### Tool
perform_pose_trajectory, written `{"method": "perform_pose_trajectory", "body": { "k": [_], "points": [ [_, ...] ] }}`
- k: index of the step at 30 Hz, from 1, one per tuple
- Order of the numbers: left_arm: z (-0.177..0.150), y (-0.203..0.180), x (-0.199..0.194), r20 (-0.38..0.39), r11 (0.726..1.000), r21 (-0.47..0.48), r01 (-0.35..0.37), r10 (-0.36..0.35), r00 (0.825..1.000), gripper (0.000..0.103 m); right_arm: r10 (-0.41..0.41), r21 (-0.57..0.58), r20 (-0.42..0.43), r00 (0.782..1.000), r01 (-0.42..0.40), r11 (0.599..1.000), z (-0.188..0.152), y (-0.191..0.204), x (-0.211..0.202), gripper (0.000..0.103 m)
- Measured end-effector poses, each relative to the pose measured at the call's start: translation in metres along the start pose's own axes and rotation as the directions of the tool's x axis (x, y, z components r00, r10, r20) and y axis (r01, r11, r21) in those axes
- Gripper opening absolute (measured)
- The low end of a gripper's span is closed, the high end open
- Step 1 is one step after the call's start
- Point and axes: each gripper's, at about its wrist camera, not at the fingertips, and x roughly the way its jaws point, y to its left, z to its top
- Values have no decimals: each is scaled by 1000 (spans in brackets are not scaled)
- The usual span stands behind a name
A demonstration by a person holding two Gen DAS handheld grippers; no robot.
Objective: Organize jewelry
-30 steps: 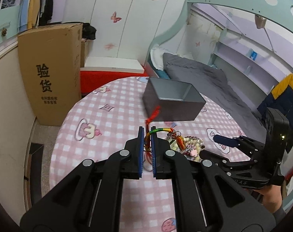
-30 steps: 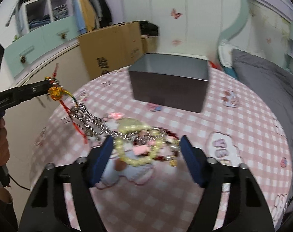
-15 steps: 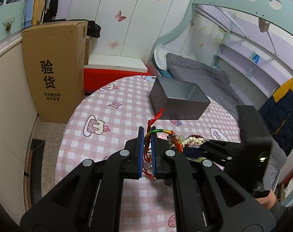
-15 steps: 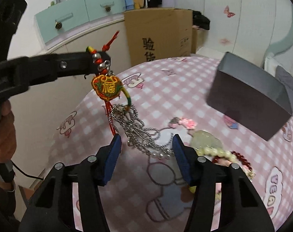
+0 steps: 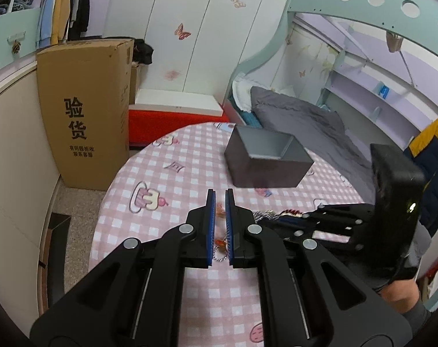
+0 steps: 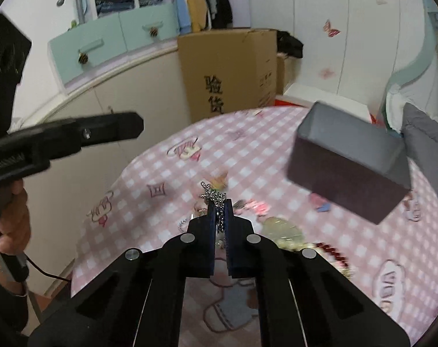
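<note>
My right gripper (image 6: pixel 220 202) is shut on a silver chain (image 6: pixel 213 195) just above the table; it also shows from the side in the left wrist view (image 5: pixel 279 220). My left gripper (image 5: pixel 220 193) is held high with its jaws narrowly apart and nothing between them; a red and orange charm (image 5: pixel 220 208) shows on the table below the gap. In the right wrist view the left gripper (image 6: pixel 132 128) is up at the left, empty. A pile of beads and pendants (image 6: pixel 285 232) lies on the pink checked tablecloth (image 6: pixel 149 217). An open grey box (image 5: pixel 266 156) stands at the table's far side.
A tall cardboard box (image 5: pixel 86 110) stands on the floor left of the table, by a cream cabinet (image 5: pixel 8 144). A bed with grey bedding (image 5: pixel 305 121) lies behind the table. The person's legs (image 5: pixel 404 295) are at the table's right edge.
The left gripper let go of the red and green knotted charm, which dropped to the table, and rose. The right gripper closed on the silver chain.
</note>
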Motion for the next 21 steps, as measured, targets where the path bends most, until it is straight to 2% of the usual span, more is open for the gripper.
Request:
{"method": "perform_pose_trajectory", "body": {
  "k": [5,7,10,14,15,16,17,18,19,21],
  "points": [
    [2,-10,3,-10,999,13,34,-34,999,7,-13,20,55,998,12,1000,11,-9,-26,4],
    [-1,-16,8,-40,997,6,77,-76,996,8,-20,21,74,997,19,1000,17,-10,-35,4],
    [-8,-28,15,-68,995,38,87,-85,994,8,-33,15,96,995,32,999,22,-10,-45,4],
    [-18,-44,25,-114,988,57,146,-139,984,11,-39,14,111,993,37,999,25,-10,-53,4],
    [-19,-48,27,-119,985,63,160,-152,981,14,-40,13,113,993,39,999,26,-10,-54,4],
    [-20,-50,27,-118,983,67,170,-162,980,34,-42,12,115,992,41,999,26,-10,-55,4],
    [-21,-54,27,-110,982,72,172,-164,980,68,-45,11,117,992,44,999,25,-9,-56,4],
    [-21,-57,23,-74,982,75,172,-167,983,74,-48,10,118,992,47,999,26,-8,-58,4],
    [-21,-59,20,-47,982,79,173,-170,984,74,-49,9,120,992,48,999,26,-9,-59,4],
    [-19,-65,22,-44,983,101,153,-149,988,74,-47,6,128,991,46,999,27,-8,-63,4]
  ]
}}
